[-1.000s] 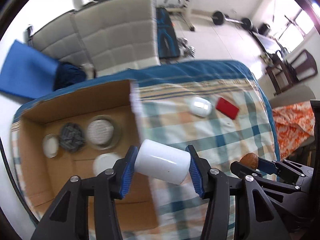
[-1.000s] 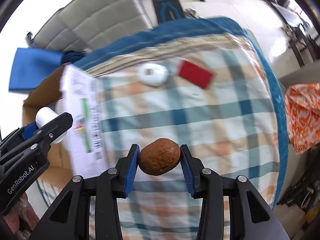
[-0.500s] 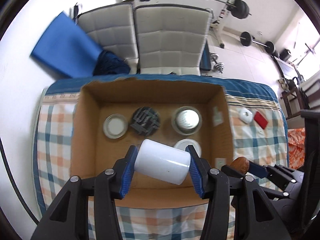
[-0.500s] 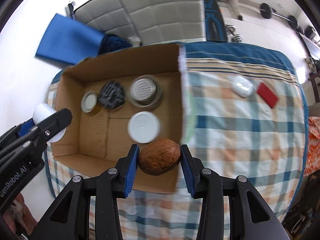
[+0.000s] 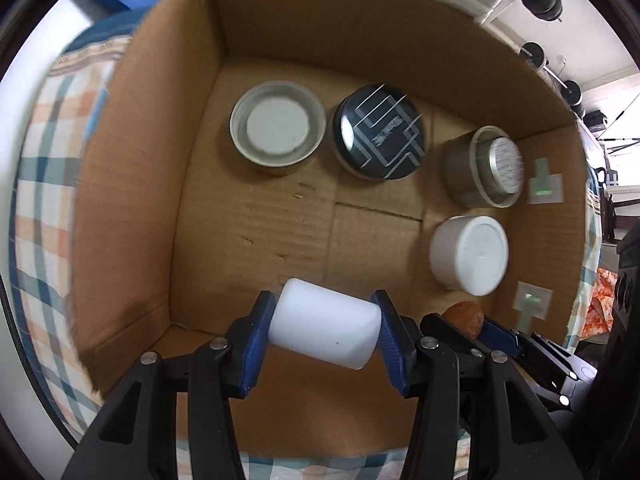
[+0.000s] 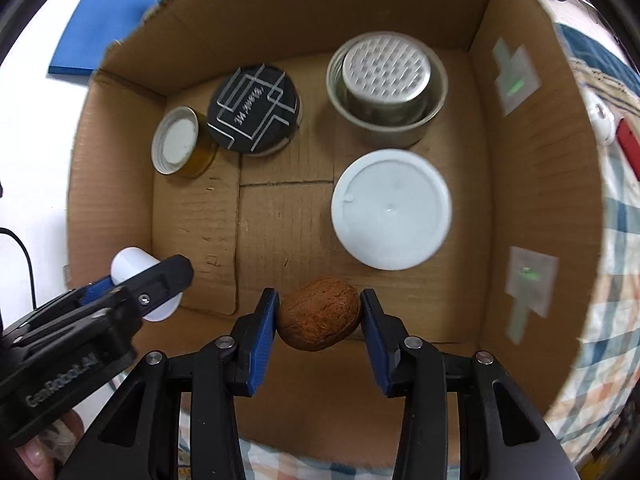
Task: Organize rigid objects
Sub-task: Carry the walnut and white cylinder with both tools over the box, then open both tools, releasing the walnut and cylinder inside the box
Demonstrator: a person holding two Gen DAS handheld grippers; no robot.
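Observation:
My left gripper [image 5: 323,330] is shut on a white cylinder [image 5: 324,329], held on its side over the near part of an open cardboard box [image 5: 256,216]. My right gripper [image 6: 319,318] is shut on a brown walnut [image 6: 319,313], also held low over the box's near edge [image 6: 400,432]. In the right wrist view the left gripper [image 6: 136,284] and the white cylinder [image 6: 128,264] show at the left. In the left wrist view the walnut [image 5: 464,316] shows at the right.
In the box stand a white-lidded jar [image 5: 277,128], a black patterned tin [image 5: 379,131], a metal can in a glass ring [image 5: 486,166] and a white round tub [image 5: 470,254]. A white case [image 6: 600,118] and a red block [image 6: 628,144] lie on the checked cloth outside the box.
Both grippers have moved left from over the cloth to over the box and then down close into it, each still holding its object.

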